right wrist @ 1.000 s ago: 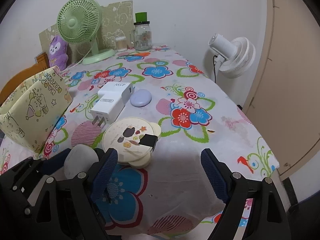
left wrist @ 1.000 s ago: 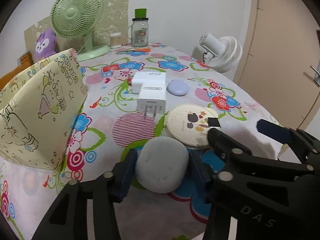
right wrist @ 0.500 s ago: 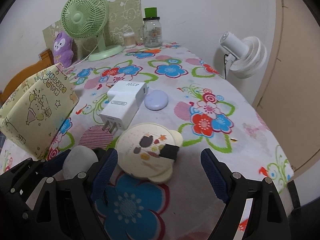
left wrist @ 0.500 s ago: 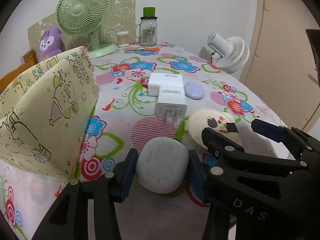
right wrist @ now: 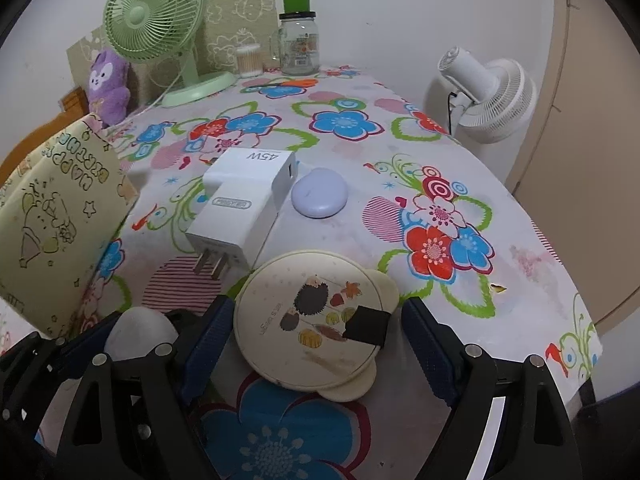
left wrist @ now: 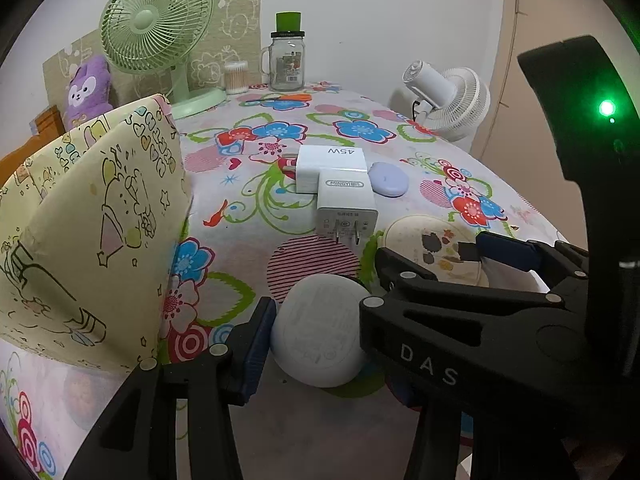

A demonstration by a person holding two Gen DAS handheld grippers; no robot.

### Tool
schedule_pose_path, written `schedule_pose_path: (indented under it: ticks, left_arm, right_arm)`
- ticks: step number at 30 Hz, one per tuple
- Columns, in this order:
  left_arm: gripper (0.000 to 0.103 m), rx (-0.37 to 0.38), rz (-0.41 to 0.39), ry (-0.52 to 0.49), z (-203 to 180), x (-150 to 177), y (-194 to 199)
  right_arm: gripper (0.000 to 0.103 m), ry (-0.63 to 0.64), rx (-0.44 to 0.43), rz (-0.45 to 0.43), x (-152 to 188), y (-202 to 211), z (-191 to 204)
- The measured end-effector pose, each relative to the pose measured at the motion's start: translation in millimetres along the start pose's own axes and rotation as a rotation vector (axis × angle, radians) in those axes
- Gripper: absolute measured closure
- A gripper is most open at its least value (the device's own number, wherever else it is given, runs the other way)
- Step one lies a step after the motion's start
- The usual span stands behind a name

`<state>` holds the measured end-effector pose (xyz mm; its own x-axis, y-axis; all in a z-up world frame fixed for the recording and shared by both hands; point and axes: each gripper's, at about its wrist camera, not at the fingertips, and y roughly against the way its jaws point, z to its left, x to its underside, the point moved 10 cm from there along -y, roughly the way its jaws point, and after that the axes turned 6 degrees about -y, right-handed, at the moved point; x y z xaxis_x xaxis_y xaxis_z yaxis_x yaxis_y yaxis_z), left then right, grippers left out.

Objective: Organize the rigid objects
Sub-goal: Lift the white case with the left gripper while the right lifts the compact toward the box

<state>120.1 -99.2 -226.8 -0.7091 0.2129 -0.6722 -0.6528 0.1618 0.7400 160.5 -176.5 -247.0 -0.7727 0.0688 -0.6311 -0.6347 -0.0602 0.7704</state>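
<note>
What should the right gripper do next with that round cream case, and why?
Probably close on it. The right gripper, whose jaws have just been closing, straddles the cream round case with gaps on both sides, while the left gripper already grips the white pebble-shaped case.

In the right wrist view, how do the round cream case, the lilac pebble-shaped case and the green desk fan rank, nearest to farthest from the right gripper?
1. Round cream case: between the right gripper fingers.
2. Lilac pebble-shaped case: mid-table.
3. Green desk fan: far edge, left.
</note>
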Motion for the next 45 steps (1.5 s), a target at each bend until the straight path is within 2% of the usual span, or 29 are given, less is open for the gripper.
schedule_pose_path:
  ticks: [16,25,45]
  left_arm:
    - [0.05,0.02,0.009,-0.044,-7,5,3]
    - [0.051,0.031,0.029,-0.021,-4,5,6]
    - [0.051,0.038,-0.016,-0.026,-9,-25,36]
  right_arm:
    - [0.018,0.047,-0.015,0.017,5,3,2]
    - [0.021,0.015,0.001,0.013,6,7,3]
    - [0.021,-0.012,0.011,-0.049,-21,47,-1]
